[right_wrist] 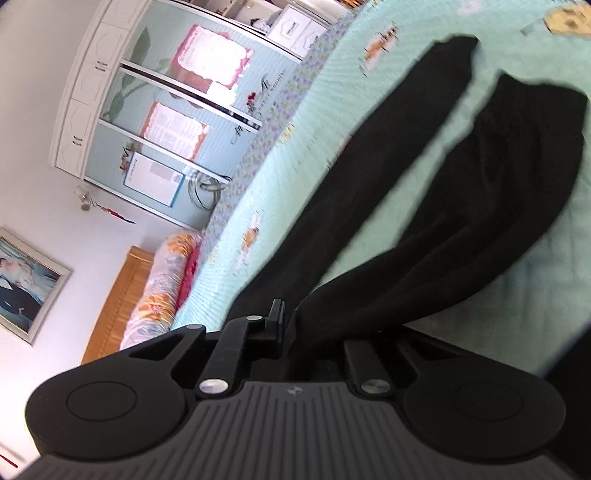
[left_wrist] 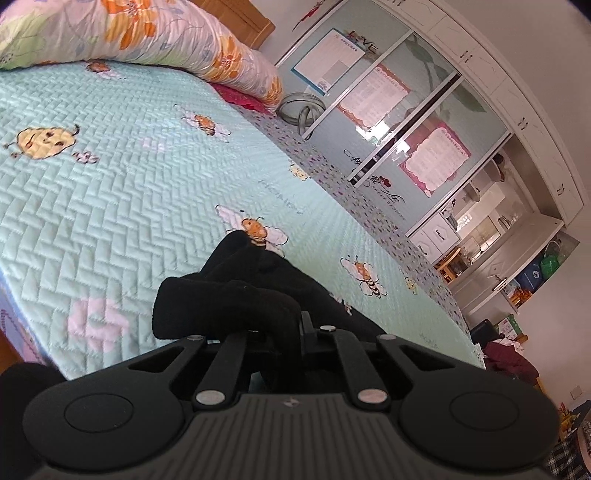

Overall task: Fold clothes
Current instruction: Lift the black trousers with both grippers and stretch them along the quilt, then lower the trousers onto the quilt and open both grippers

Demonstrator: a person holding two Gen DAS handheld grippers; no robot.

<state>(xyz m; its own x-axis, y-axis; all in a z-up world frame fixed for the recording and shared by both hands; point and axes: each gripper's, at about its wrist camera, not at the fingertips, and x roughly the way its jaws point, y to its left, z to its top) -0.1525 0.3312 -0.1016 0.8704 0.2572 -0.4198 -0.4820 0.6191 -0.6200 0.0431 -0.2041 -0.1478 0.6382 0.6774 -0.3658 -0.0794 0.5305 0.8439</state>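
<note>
A black pair of trousers (right_wrist: 480, 192) lies on the mint quilted bed cover (right_wrist: 546, 280), its two legs stretching away to the upper right in the right wrist view. My right gripper (right_wrist: 290, 326) is shut on the near end of the cloth, which hides its right finger. In the left wrist view, a bunched fold of the same black trousers (left_wrist: 236, 291) hangs over my left gripper (left_wrist: 295, 326). It is shut on the fabric and held a little above the bed cover (left_wrist: 110, 192).
A floral duvet roll (left_wrist: 166, 33) and a red pillow (left_wrist: 236, 96) lie at the head of the bed by the wooden headboard (right_wrist: 122, 302). A sliding-door wardrobe (left_wrist: 406, 122) runs along the far side. Dark red clothes (left_wrist: 509, 358) are piled beyond the bed's foot.
</note>
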